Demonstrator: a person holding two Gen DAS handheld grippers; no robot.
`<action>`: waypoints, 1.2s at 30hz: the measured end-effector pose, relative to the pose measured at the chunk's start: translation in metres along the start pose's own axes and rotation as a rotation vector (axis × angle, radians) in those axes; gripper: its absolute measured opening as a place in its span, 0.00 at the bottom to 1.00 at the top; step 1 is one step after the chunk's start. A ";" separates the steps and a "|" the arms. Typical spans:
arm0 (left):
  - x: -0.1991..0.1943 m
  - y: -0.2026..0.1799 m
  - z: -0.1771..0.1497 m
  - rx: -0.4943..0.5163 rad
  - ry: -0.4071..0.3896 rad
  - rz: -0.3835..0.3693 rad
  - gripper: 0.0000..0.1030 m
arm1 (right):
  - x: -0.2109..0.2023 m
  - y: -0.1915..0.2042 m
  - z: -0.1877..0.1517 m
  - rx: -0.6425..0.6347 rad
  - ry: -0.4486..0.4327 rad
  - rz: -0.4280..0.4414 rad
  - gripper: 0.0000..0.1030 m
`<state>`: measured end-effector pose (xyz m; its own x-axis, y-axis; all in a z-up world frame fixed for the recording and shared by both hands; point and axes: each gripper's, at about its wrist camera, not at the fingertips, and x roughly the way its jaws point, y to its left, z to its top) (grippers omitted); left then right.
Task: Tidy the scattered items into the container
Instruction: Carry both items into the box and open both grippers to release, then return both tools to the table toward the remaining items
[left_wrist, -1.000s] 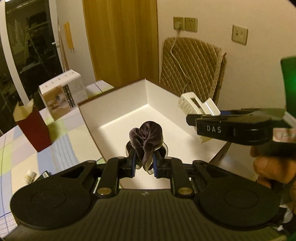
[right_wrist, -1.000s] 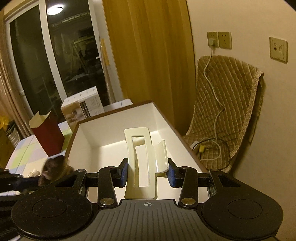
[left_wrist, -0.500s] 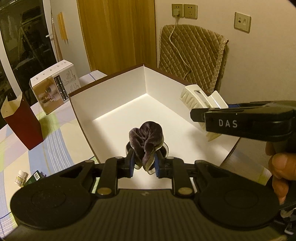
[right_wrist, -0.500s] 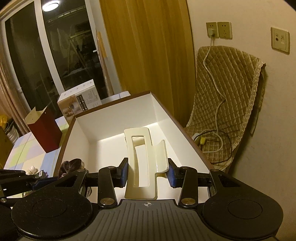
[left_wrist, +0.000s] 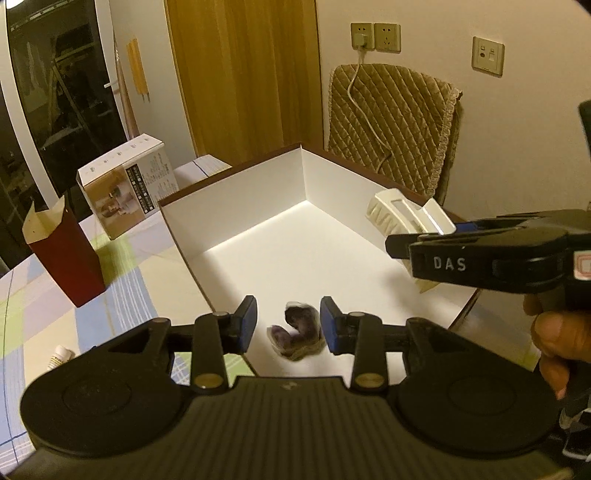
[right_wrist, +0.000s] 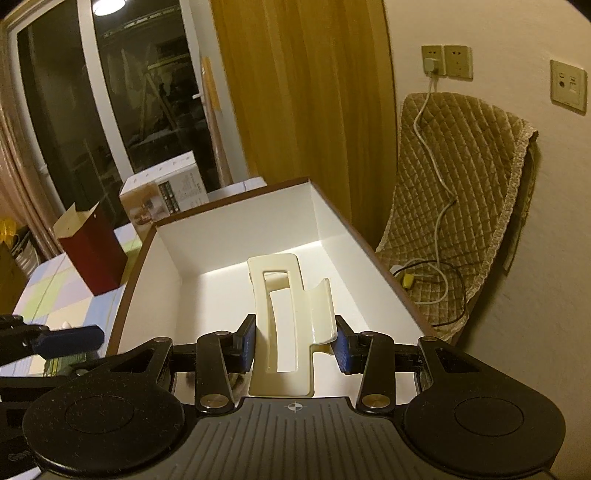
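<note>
The white box (left_wrist: 236, 199) with a brown rim stands open on the table. Over its near end my left gripper (left_wrist: 289, 325) has its jaws opening. A dark velvet scrunchie (left_wrist: 297, 332), blurred, is below and between the blue pads, free of both, over the box floor. My right gripper (right_wrist: 295, 343) is shut on a cream hair claw clip (right_wrist: 284, 314) and holds it over the box's inside. In the left wrist view that clip (left_wrist: 402, 214) sticks out ahead of the right gripper (left_wrist: 406, 242) at the box's right wall. A hand (left_wrist: 557, 336) grips its handle.
A red paper carton (left_wrist: 66, 258) and a printed product box (left_wrist: 125, 192) stand left of the white box on the checked tablecloth (left_wrist: 129, 306). A small bottle (left_wrist: 59, 356) lies near the left edge. A quilted chair cover (right_wrist: 461, 177) with a cable is behind the box.
The left jaws have parted and the scrunchie has dropped out of them toward the box floor. The right gripper keeps the clip and has hardly moved.
</note>
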<state>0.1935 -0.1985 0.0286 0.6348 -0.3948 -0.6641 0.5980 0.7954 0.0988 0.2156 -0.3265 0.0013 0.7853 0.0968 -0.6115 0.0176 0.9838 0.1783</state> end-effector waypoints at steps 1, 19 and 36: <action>-0.001 0.000 0.000 -0.002 -0.002 0.002 0.31 | 0.000 0.001 -0.001 -0.005 0.001 -0.002 0.43; -0.012 0.009 -0.009 -0.042 -0.003 0.020 0.32 | 0.000 0.005 -0.002 -0.022 -0.016 0.017 0.43; -0.057 0.031 -0.027 -0.094 -0.043 0.092 0.34 | -0.027 0.014 -0.004 -0.063 -0.142 0.080 0.43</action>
<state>0.1630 -0.1387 0.0489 0.7062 -0.3364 -0.6230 0.4895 0.8677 0.0864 0.1922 -0.3152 0.0176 0.8625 0.1576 -0.4809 -0.0844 0.9818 0.1704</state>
